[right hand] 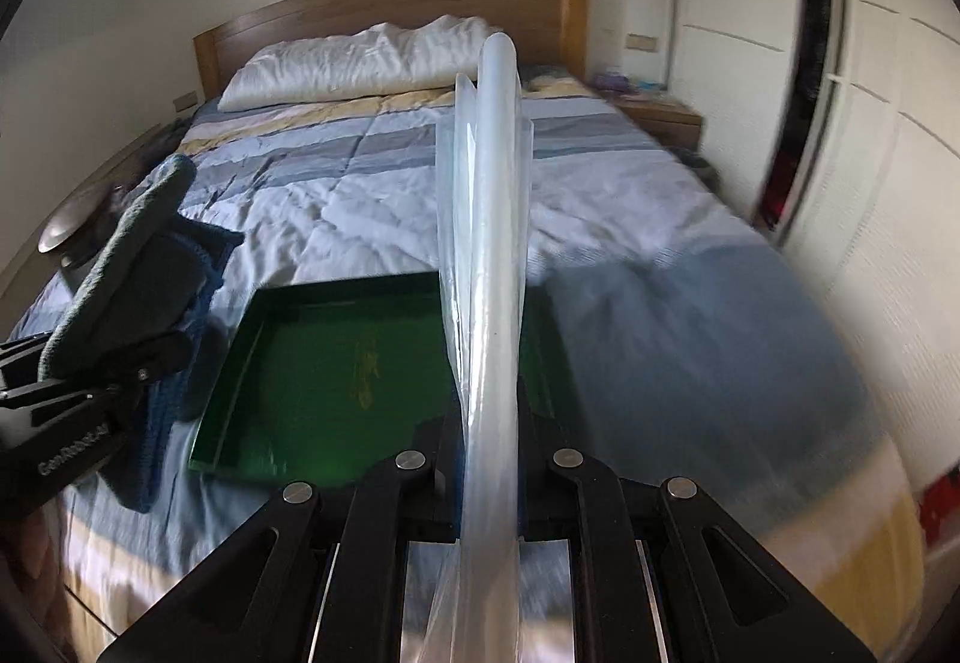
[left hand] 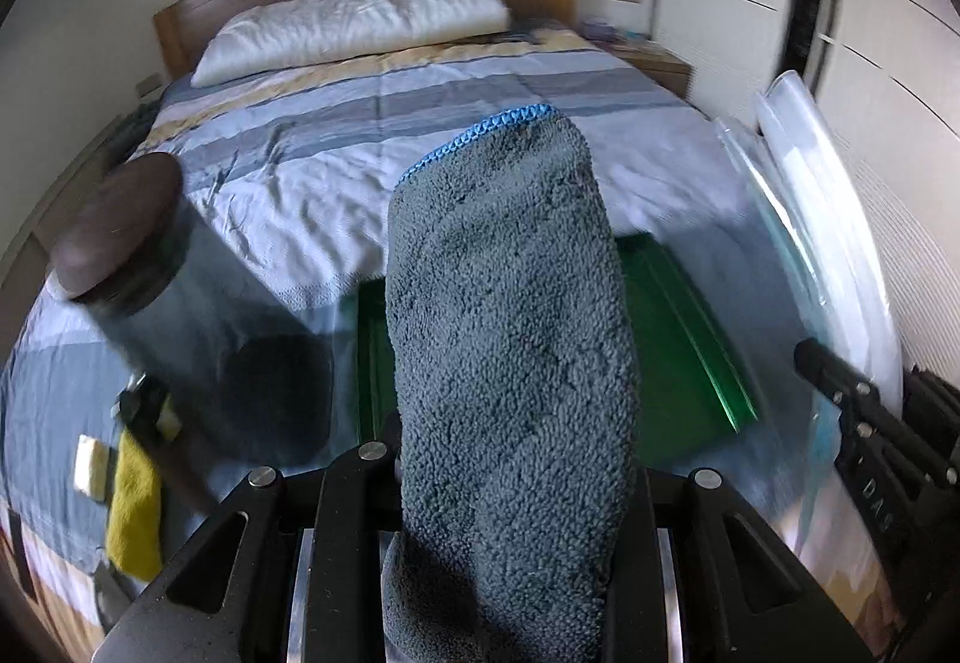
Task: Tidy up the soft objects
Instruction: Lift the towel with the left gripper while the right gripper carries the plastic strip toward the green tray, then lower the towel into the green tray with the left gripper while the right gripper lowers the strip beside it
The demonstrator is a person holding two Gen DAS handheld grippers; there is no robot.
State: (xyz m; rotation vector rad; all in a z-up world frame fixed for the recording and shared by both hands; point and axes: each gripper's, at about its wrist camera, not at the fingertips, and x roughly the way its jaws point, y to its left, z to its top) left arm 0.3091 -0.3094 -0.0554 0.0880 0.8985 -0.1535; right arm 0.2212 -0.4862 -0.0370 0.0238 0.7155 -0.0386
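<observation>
My left gripper [left hand: 510,459] is shut on a grey-blue fluffy cloth [left hand: 510,315] with a blue stitched edge; the cloth stands up between the fingers and hides their tips. Below it a green tray [left hand: 678,339] lies on the bed. In the right wrist view my right gripper [right hand: 489,423] is shut on a folded clear plastic bag [right hand: 486,219] that rises over the green tray [right hand: 336,363]. The left gripper [right hand: 138,363] with its grey cloth [right hand: 120,267] shows to the tray's left, and the right gripper [left hand: 840,387] with the bag [left hand: 810,195] shows at the left wrist view's right edge.
The striped bedcover [right hand: 360,171] carries a white pillow [right hand: 360,63] at the wooden headboard [right hand: 390,3]. A blue towel [right hand: 174,399] lies left of the tray, a yellow cloth [left hand: 135,507] near the bed's front left. A blurred round dark object [left hand: 120,225] is at the left; wardrobe doors [right hand: 810,63] on the right.
</observation>
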